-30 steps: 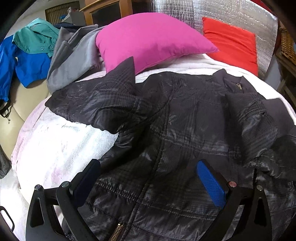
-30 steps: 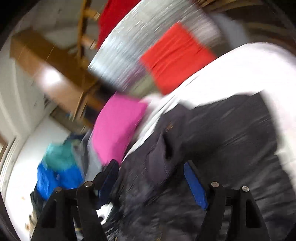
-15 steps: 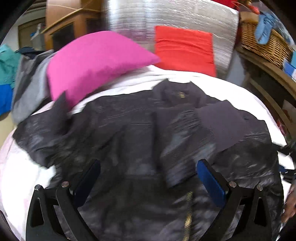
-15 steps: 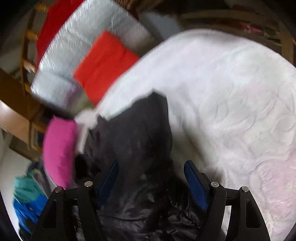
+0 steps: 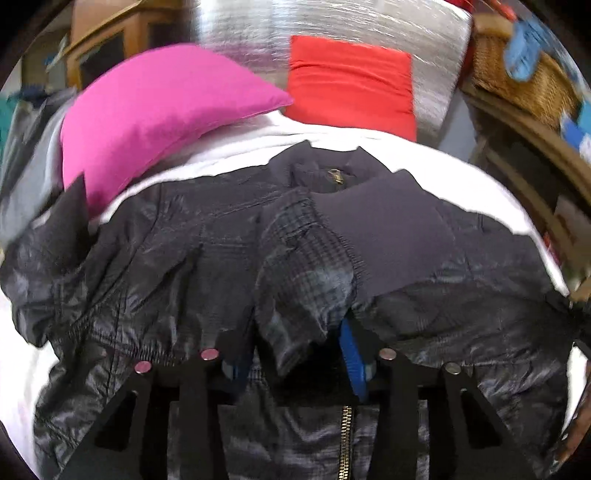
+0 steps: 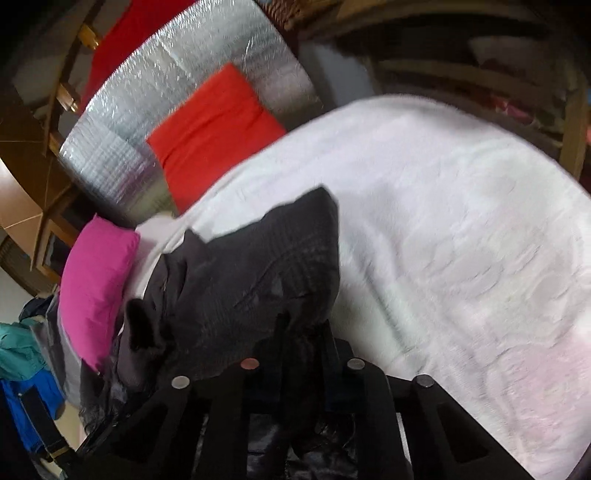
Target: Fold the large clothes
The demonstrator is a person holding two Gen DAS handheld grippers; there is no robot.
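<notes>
A black quilted jacket (image 5: 184,258) lies spread on the white bed cover (image 5: 236,155), zipper up, with one sleeve folded across its chest and the ribbed cuff (image 5: 384,236) on top. My left gripper (image 5: 293,360) is low over the jacket's front. Its jaws are closing, and a raised fold of the sleeve fills the gap between the blue pads (image 5: 352,354). At the jacket's (image 6: 258,266) side edge, my right gripper (image 6: 303,332) is shut, with dark fabric pinched between its black fingers (image 6: 281,332).
A pink pillow (image 5: 155,107) and a red cushion (image 5: 351,81) lean against a silver foil panel (image 5: 332,22) at the head of the bed. A wicker basket (image 5: 517,77) sits on shelving at the right. Teal and blue clothes (image 6: 22,354) are piled beyond the pillow. Bare white cover (image 6: 461,221) stretches right of the jacket.
The left view swung right across the jacket, and its wide jaws narrowed onto a sleeve fold. The right gripper dropped to the jacket's edge and closed on it.
</notes>
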